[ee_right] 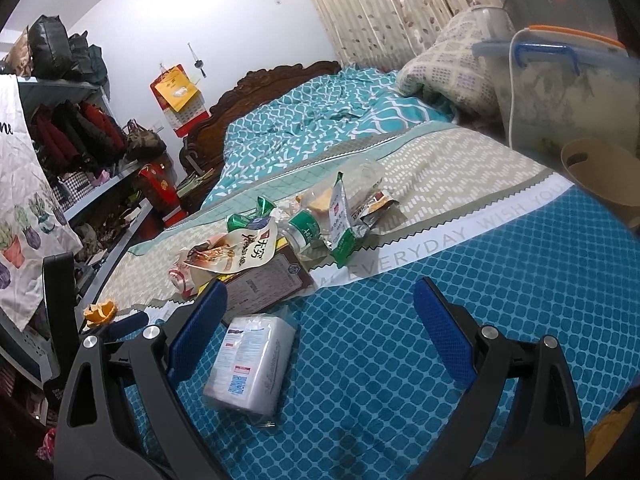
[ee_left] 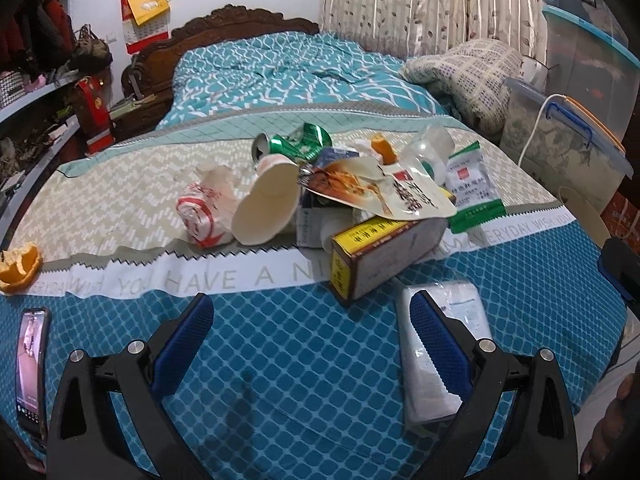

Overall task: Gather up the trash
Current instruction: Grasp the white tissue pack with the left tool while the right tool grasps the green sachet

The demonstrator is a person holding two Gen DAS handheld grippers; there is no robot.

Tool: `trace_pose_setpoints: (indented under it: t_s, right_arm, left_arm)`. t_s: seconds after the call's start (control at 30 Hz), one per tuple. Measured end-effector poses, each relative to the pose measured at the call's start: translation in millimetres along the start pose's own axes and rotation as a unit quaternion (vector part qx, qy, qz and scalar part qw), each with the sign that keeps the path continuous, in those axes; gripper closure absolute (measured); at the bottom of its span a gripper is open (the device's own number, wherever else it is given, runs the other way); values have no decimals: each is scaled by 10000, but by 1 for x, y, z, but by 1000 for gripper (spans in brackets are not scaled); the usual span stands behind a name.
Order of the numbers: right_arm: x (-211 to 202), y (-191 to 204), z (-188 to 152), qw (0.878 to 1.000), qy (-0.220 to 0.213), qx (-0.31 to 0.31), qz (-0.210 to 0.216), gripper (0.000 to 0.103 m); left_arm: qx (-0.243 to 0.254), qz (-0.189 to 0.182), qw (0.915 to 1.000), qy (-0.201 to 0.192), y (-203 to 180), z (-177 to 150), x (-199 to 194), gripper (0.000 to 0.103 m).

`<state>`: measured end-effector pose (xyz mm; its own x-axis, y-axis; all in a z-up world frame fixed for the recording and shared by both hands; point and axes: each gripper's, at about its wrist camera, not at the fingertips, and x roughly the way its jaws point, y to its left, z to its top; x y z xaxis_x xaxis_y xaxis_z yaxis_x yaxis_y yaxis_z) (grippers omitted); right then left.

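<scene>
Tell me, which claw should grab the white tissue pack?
Probably the right claw: it is open, and the tissue pack lies just ahead near its left finger. The left claw, also open, has it off to the side.

Both views are evenly and fairly brightly lit by soft, cool indoor light — no hard glare. A faint dark shadow falls on the blue bedspread [ee_left: 304,344] between the fingers. Fisheye distortion bends the bed's edges and blackens the corners. The storage box [ee_right: 568,92] at the right rim looks smeared and soft — the centre stays reasonably sharp.
</scene>
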<state>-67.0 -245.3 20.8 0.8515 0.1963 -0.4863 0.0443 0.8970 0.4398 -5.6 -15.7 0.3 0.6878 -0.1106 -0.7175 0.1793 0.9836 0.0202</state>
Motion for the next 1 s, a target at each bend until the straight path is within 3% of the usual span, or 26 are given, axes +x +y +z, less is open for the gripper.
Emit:
trace_pose_setpoints:
  t_s: [0.67, 1.0]
  right_arm:
    - [5, -21, -1, 9996, 43, 261, 48, 9]
    - [12, -27, -3, 9993, 136, 337, 76, 9]
  left_arm:
    - [218, -103, 9988, 433, -20, 0, 16, 9]
    - [578, -267, 9963, 585, -40, -3, 24, 9]
